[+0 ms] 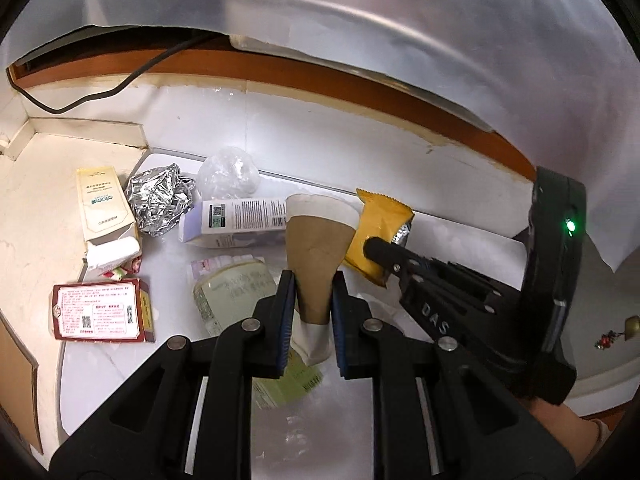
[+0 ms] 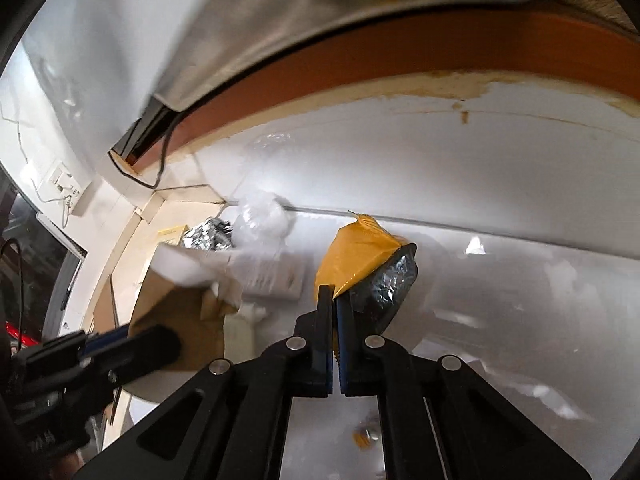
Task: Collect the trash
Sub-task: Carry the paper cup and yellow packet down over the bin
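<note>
Household countertop (image 1: 224, 120), wall socket (image 2: 64, 184) beside it, packaging litter.

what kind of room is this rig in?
Likely a home or office corner, not a lab: a white tabletop with worn edges against a wall, a wall socket with cables, and household litter such as a paper cup and crumpled foil.

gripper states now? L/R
Left gripper: shut on the paper cup.
Right gripper: shut on the yellow wrapper.

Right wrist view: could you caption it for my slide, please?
Right gripper pinches a yellow wrapper above the white table.
</note>
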Demonstrator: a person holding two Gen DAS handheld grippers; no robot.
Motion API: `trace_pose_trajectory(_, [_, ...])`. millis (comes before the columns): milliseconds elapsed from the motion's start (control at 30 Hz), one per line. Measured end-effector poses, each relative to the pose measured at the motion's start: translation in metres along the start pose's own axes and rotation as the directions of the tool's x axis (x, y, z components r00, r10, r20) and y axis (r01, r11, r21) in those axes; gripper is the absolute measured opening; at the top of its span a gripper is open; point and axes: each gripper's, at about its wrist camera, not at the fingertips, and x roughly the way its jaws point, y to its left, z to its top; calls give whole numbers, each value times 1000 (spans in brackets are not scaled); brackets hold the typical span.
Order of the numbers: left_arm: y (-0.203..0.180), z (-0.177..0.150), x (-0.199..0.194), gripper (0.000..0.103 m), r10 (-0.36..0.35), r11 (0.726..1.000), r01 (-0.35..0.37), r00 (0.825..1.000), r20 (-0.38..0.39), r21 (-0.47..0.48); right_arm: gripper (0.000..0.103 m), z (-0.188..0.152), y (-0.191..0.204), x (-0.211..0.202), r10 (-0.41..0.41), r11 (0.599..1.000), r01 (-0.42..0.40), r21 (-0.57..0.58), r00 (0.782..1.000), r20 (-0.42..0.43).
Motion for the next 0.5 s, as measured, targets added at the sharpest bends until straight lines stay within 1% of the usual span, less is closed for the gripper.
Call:
trace_pose_trajectory(300, [0, -18, -47, 14, -65, 998, 64, 997, 32, 23, 1, -37, 32, -59, -31, 999, 33, -33, 998, 46])
trace_pose_trajectory(433, [-1, -34, -78, 14, -91, 995, 89, 995, 44, 54, 1, -61, 54, -94, -77, 995, 82, -61, 993, 87])
trace_pose_trajectory(500, [1, -45, -95, 14, -105, 992, 102, 993, 48, 71, 1, -73, 66, -108, -86, 994, 92, -56, 991, 103])
